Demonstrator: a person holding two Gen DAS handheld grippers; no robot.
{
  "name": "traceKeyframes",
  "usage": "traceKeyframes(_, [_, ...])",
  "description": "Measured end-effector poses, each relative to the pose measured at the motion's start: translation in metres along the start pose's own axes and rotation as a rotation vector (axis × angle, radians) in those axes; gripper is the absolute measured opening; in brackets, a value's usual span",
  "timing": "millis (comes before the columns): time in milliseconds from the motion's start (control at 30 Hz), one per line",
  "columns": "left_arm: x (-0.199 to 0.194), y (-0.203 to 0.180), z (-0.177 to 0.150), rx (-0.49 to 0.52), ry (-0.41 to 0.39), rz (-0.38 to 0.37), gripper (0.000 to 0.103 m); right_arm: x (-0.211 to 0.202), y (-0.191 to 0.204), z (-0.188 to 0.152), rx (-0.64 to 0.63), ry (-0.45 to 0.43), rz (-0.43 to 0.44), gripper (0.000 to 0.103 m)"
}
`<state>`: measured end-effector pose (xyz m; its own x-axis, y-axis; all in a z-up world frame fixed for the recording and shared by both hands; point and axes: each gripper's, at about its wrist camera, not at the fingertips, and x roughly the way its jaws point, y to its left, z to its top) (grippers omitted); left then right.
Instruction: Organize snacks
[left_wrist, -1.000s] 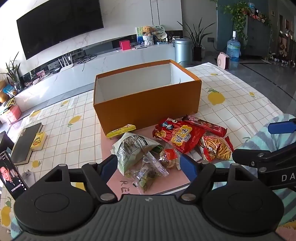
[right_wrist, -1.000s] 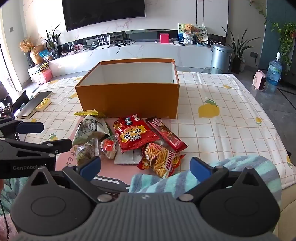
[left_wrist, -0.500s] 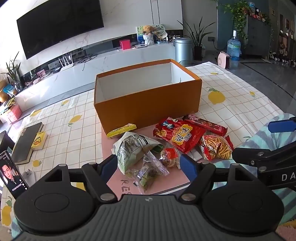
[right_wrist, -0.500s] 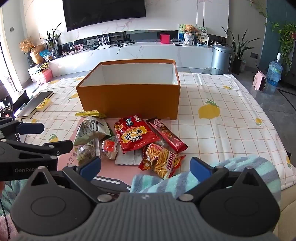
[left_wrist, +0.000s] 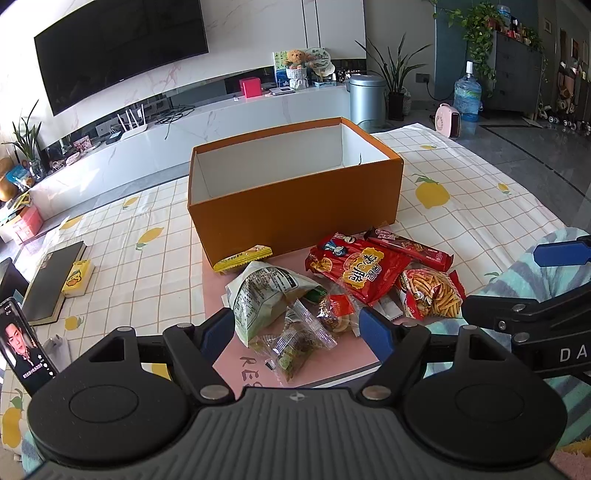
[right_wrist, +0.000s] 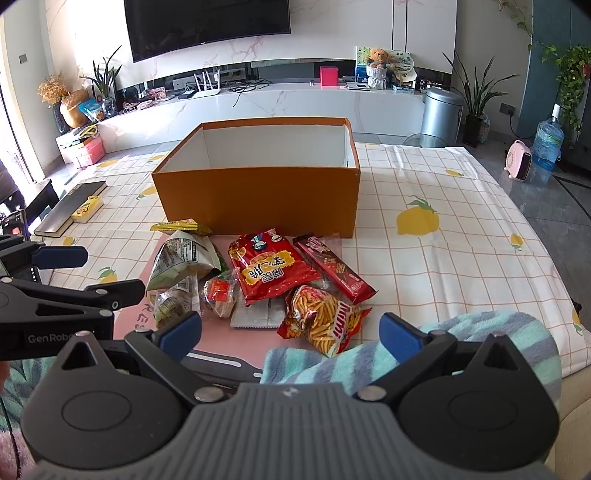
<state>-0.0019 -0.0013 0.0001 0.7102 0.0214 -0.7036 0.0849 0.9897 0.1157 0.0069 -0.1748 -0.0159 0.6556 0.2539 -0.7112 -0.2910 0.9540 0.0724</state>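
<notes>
An open, empty orange box (left_wrist: 295, 206) (right_wrist: 258, 195) stands mid-table. In front of it, several snacks lie on a pink mat (left_wrist: 258, 362): a red bag (left_wrist: 358, 269) (right_wrist: 273, 267), a dark red bar (left_wrist: 410, 247) (right_wrist: 334, 267), a fries bag (left_wrist: 432, 295) (right_wrist: 321, 321), a green-white bag (left_wrist: 262, 295) (right_wrist: 181, 258), a clear packet (left_wrist: 295, 347) and a yellow bar (left_wrist: 243, 258) (right_wrist: 181, 226). My left gripper (left_wrist: 297, 332) is open, low before the clear packet. My right gripper (right_wrist: 290, 332) is open above a striped towel (right_wrist: 369, 354), near the fries bag. Both are empty.
A lemon-print cloth (right_wrist: 443, 229) covers the table. A dark book (left_wrist: 51, 280) with a yellow box (left_wrist: 75, 277) lies at the left, and a phone (left_wrist: 22, 343) stands at the near left. A TV counter (right_wrist: 258, 99) runs behind the table.
Both grippers have crept slightly forward toward the snacks. Nothing has been picked up or moved.
</notes>
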Motion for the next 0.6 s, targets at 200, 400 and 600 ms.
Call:
traceKeyframes(200, [0.0009, 0.0000, -0.0001, -0.003, 0.003, -0.005, 0.090, 0.0002, 0.0012, 0.0012, 0.003, 0.002, -0.001, 0.099])
traceKeyframes(400, [0.0011, -0.0004, -0.0005, -0.003, 0.002, -0.005, 0.090, 0.0028, 0.0003, -0.0006, 0.006, 0.002, -0.002, 0.099])
traceKeyframes(600, [0.0011, -0.0002, -0.0003, -0.003, 0.003, -0.005, 0.090, 0.0010, -0.0001, -0.0005, 0.006, 0.003, -0.001, 0.099])
